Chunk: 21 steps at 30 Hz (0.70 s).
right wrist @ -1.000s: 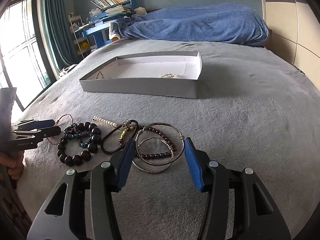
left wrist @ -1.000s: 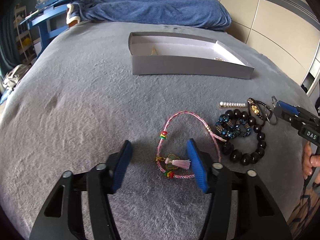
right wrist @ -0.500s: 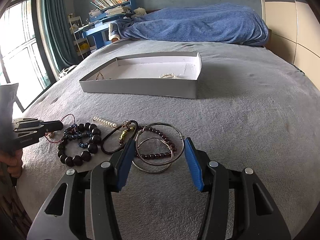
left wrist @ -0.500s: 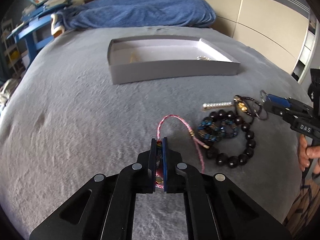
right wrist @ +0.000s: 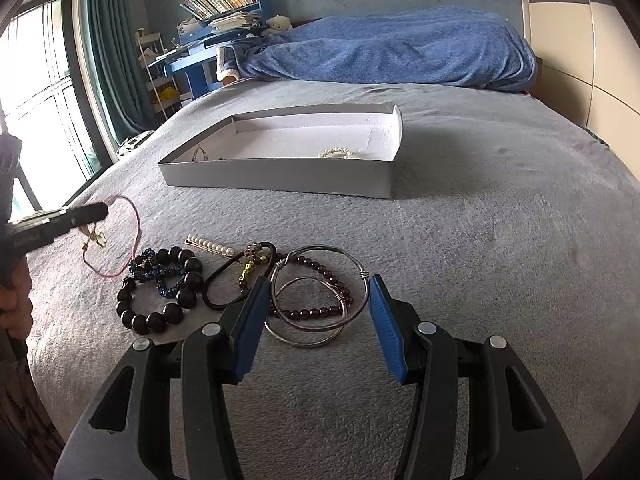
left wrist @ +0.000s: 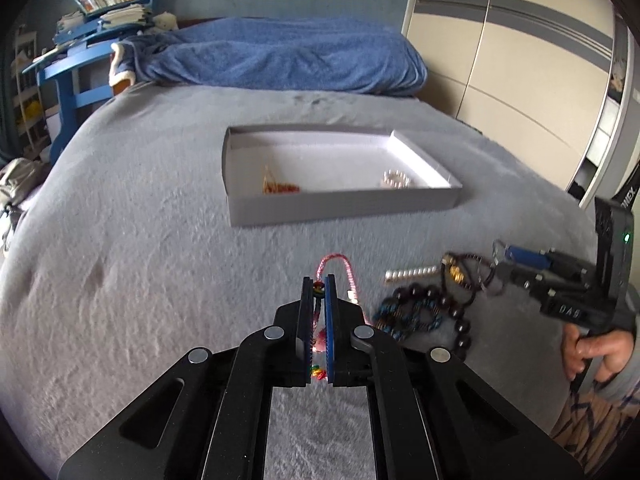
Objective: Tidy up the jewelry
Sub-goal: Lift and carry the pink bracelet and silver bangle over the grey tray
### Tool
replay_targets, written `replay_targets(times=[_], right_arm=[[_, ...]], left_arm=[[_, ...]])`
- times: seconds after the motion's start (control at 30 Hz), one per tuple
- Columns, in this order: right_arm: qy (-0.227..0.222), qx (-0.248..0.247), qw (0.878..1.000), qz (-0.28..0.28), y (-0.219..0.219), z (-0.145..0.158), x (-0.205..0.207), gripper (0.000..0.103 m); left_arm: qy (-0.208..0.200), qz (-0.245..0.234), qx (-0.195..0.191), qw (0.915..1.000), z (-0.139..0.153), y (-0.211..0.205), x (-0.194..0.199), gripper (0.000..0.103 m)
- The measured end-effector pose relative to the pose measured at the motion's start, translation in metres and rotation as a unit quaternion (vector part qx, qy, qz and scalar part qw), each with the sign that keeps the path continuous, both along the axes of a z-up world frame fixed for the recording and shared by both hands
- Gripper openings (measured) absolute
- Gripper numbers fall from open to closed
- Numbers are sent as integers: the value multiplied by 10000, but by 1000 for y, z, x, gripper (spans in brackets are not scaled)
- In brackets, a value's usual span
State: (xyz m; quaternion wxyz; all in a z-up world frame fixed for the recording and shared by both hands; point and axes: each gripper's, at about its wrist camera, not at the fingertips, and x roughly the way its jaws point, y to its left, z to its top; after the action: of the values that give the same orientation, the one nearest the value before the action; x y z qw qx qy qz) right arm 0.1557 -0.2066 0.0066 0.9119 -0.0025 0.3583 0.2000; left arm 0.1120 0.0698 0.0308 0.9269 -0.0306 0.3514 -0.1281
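Pink cord bracelet (left wrist: 347,270) is pinched in the left gripper (left wrist: 319,280), its loop dangling above the grey bed cover (left wrist: 152,280) near its front edge. The right gripper (right wrist: 316,300) hovers with fingers apart over 2 silver bangles (right wrist: 320,292). A grey box (left wrist: 344,204) sits mid-bed.

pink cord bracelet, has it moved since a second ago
Yes. The pink cord bracelet lay flat on the grey blanket beside the black bead bracelet; now the left hand-held gripper, shut on it, has lifted its charm end off the blanket.
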Motion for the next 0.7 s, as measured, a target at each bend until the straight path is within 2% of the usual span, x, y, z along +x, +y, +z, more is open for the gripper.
replay_targets(times=[0.4, 0.7], right_arm=[[-147, 85, 9999, 20, 5, 20, 11, 51], [-321, 157, 9993, 136, 17, 43, 40, 51]], left_arm=[[-317, -57, -173, 9993, 34, -1, 17, 5], [-523, -47, -247, 9983, 56, -6, 38, 5]])
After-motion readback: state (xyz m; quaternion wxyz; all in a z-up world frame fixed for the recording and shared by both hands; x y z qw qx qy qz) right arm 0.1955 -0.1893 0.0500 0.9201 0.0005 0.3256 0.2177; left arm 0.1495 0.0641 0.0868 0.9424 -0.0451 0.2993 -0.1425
